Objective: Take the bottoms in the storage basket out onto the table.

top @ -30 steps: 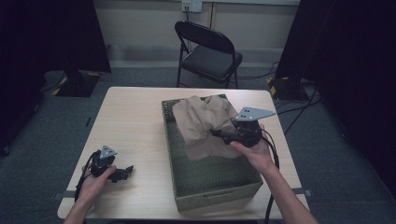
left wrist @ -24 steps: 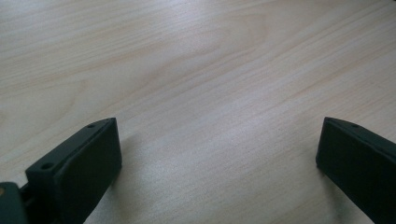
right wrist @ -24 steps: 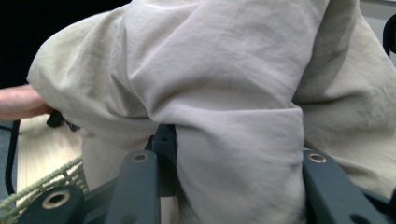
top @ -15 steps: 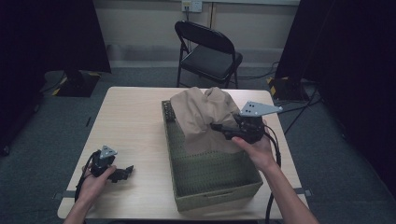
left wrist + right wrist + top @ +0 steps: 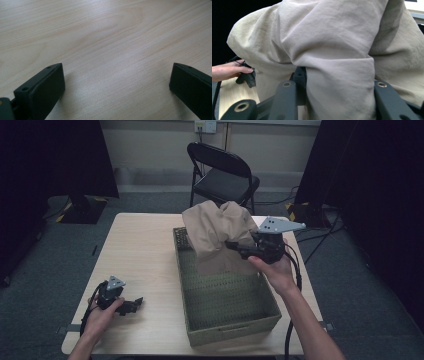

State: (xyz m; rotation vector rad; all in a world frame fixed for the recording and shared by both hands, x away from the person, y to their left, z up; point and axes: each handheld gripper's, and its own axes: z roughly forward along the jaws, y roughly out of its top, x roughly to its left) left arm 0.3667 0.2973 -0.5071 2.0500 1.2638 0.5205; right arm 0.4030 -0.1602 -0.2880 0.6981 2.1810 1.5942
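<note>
A bulky beige cloth (image 5: pixel 217 235) hangs over the far end of a green woven basket (image 5: pixel 230 332), its lower edge still draped into the basket. My right gripper (image 5: pixel 235 246) comes in from the right and is shut on the cloth. In the right gripper view a thick fold of the cloth (image 5: pixel 332 45) is bunched between the two black jaws of the right gripper (image 5: pixel 334 86). My left gripper (image 5: pixel 135 304) rests low on the table (image 5: pixel 140 250) near its front left corner. In the left gripper view, the left gripper (image 5: pixel 116 82) is open over bare wood (image 5: pixel 112 37).
A black folding chair (image 5: pixel 220 175) stands behind the table's far edge. Dark stands and cables sit on the floor at both sides. The basket takes up the table's right half. The left hand and the left gripper (image 5: pixel 247 77) appear beyond the cloth in the right gripper view.
My right gripper has risen with the cloth, pulling it up from lying in the basket into a tall hanging bundle. The left hand and gripper have stayed put.
</note>
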